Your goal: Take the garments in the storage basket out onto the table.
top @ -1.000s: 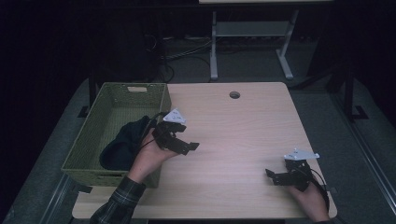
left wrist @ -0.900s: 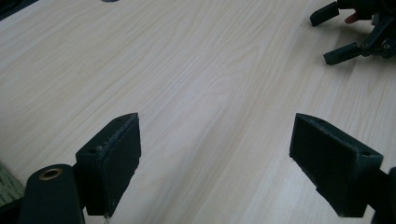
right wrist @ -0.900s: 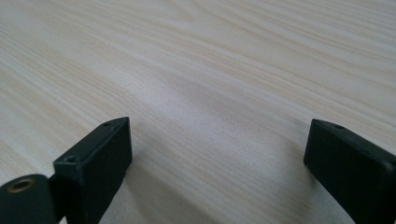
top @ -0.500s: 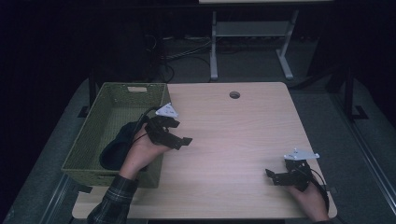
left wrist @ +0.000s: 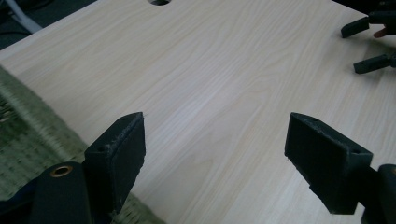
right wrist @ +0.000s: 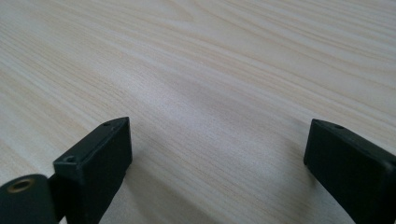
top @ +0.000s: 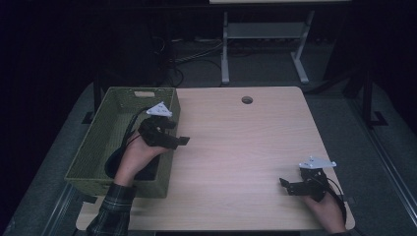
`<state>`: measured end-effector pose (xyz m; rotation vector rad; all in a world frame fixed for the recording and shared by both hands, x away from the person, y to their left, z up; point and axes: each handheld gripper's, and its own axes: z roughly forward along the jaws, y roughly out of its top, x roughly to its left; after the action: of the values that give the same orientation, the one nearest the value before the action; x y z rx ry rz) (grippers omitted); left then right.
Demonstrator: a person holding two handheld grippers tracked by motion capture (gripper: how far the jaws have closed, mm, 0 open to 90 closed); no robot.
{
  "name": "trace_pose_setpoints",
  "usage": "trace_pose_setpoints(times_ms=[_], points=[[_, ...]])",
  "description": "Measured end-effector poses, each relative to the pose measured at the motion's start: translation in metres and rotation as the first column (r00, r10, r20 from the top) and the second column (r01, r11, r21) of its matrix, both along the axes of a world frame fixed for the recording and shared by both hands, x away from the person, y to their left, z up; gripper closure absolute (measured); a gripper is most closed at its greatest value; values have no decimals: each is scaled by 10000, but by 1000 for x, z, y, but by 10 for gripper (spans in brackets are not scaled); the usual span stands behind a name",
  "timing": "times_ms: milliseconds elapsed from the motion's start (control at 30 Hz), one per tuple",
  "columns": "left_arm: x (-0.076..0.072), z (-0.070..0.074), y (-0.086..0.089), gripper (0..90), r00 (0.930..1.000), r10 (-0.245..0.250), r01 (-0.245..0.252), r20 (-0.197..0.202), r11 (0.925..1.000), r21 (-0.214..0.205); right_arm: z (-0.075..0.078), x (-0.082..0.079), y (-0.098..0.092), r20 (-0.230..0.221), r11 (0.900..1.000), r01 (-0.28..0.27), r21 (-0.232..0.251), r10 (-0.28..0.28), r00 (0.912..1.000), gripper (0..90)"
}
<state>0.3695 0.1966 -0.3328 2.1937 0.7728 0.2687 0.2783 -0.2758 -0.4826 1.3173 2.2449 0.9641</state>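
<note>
Left gripper (top: 181, 141) wide open, holds nothing, above green basket (top: 93, 152) edge. Right gripper (top: 286, 185) wide open, holds nothing, low over desk (top: 236, 147).

A light wood-grain tabletop (top: 236, 147) carries the scene, its boards running pale and bare across most of the surface. Near the far edge, about midway along, a small round cable hole (top: 247, 100) is cut through it. Along the left side stands a green woven basket (top: 98, 147), rectangular, with a handle slot in its far wall; its right wall lies on the tabletop while its left side reaches out past the left edge. A dark cloth (top: 115, 162) lies inside it. At the near right corner the right tongs (top: 287, 187) rest low on the wood.
</note>
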Motion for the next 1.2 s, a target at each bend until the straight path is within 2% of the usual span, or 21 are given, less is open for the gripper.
trace_pose_setpoints(times_ms=[367,567,800,1000,1167,1200], points=[[2,5,24,204,9988,476,-475,108,9989,-47,0,0,0,-8,10000,4,3,-4,10000,73],[3,7,40,206,9960,875,-874,190,9961,-79,0,0,0,-9,10000,6,4,-6,10000,73],[2,11,65,214,9890,1437,-1435,339,9896,-93,0,0,0,-9,10000,5,4,-5,10000,73],[2,12,78,218,9854,1662,-1658,368,9861,-130,0,0,0,-10,10000,6,5,-6,10000,73],[2,11,90,224,9797,1968,-1968,387,9804,-32,0,0,0,-12,10000,8,7,-8,10000,73],[3,10,94,225,9764,2118,-2123,422,9772,56,0,0,0,-29,10000,19,13,-19,10000,73]])
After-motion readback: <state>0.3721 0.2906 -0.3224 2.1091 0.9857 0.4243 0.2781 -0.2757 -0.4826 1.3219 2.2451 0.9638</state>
